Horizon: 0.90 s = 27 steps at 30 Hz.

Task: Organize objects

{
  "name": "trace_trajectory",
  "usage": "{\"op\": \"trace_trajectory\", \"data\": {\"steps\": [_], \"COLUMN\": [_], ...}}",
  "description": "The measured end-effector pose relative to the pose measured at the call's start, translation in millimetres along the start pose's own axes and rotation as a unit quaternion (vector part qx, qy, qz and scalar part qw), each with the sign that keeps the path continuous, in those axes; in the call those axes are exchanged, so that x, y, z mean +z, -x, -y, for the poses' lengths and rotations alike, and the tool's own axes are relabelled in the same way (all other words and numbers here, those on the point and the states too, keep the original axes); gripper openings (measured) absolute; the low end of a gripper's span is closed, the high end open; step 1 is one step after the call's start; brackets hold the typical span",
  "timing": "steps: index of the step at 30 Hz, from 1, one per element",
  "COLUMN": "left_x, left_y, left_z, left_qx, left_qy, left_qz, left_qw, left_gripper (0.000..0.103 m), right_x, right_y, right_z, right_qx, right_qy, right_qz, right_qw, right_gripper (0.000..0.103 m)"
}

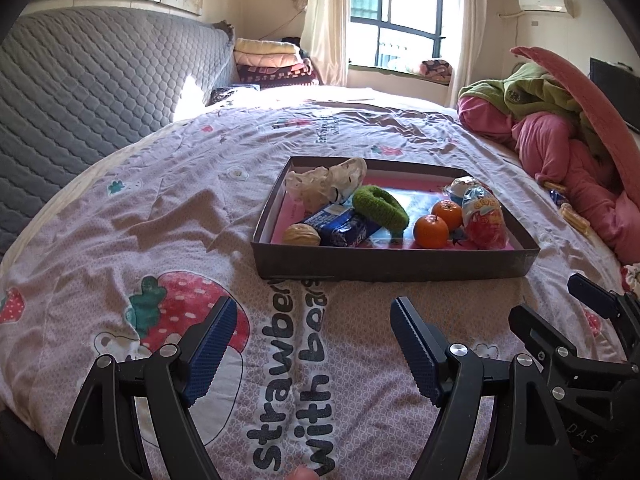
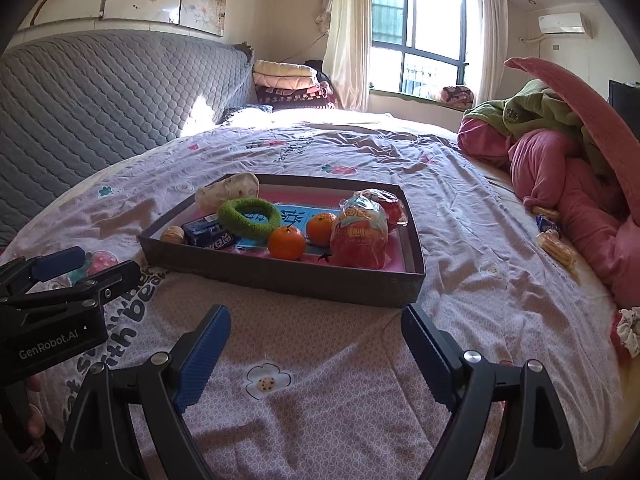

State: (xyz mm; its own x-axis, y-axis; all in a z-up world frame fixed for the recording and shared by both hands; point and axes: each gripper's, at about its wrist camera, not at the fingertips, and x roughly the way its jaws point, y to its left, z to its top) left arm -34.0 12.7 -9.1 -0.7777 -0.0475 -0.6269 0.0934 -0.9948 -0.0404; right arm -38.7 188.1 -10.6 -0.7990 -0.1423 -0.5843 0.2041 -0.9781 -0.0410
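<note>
A shallow dark box [image 1: 384,270] [image 2: 280,276] lies on the bed. It holds a green knitted ring [image 1: 380,210] [image 2: 249,218], two oranges [image 1: 431,232] [image 2: 286,243], a red snack bag [image 1: 484,222] [image 2: 360,236], a blue packet [image 1: 344,228] [image 2: 208,234], a walnut [image 1: 302,235] [image 2: 173,235] and a white crumpled bag [image 1: 324,182] [image 2: 228,192]. My left gripper [image 1: 312,312] is open and empty, just short of the box's near wall. My right gripper [image 2: 316,320] is open and empty, at the box's near right corner.
A pile of pink and green bedding [image 1: 568,128] [image 2: 568,152] lies at the right. Small wrapped snacks [image 2: 554,240] [image 1: 572,216] lie beside it on the strawberry-print sheet [image 1: 160,220]. A grey quilted headboard [image 1: 80,92] stands at the left.
</note>
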Motion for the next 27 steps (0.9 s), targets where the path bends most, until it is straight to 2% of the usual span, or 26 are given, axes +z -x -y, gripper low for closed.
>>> {"op": "trace_trajectory", "data": {"steps": [10, 16, 27], "left_x": [-9.1, -16.8, -26.1], "left_y": [3.0, -0.6, -7.5], "left_z": [0.3, 2.1, 12.8], "left_qx": [-0.005, -0.009, -0.016], "left_qy": [-0.007, -0.009, -0.026], "left_qz": [0.009, -0.005, -0.019], "left_qw": [0.9999, 0.9999, 0.9994], "left_gripper": [0.08, 0.08, 0.08], "right_x": [-11.7, -21.3, -27.1], "right_y": [-3.6, -7.6, -7.3], "right_z": [0.7, 10.4, 8.5], "right_qx": [0.009, 0.008, 0.01], "right_qy": [-0.016, -0.045, -0.04], "right_qz": [-0.011, -0.03, -0.038], "right_qw": [1.0, 0.999, 0.998], "right_gripper": [0.087, 0.087, 0.087]}}
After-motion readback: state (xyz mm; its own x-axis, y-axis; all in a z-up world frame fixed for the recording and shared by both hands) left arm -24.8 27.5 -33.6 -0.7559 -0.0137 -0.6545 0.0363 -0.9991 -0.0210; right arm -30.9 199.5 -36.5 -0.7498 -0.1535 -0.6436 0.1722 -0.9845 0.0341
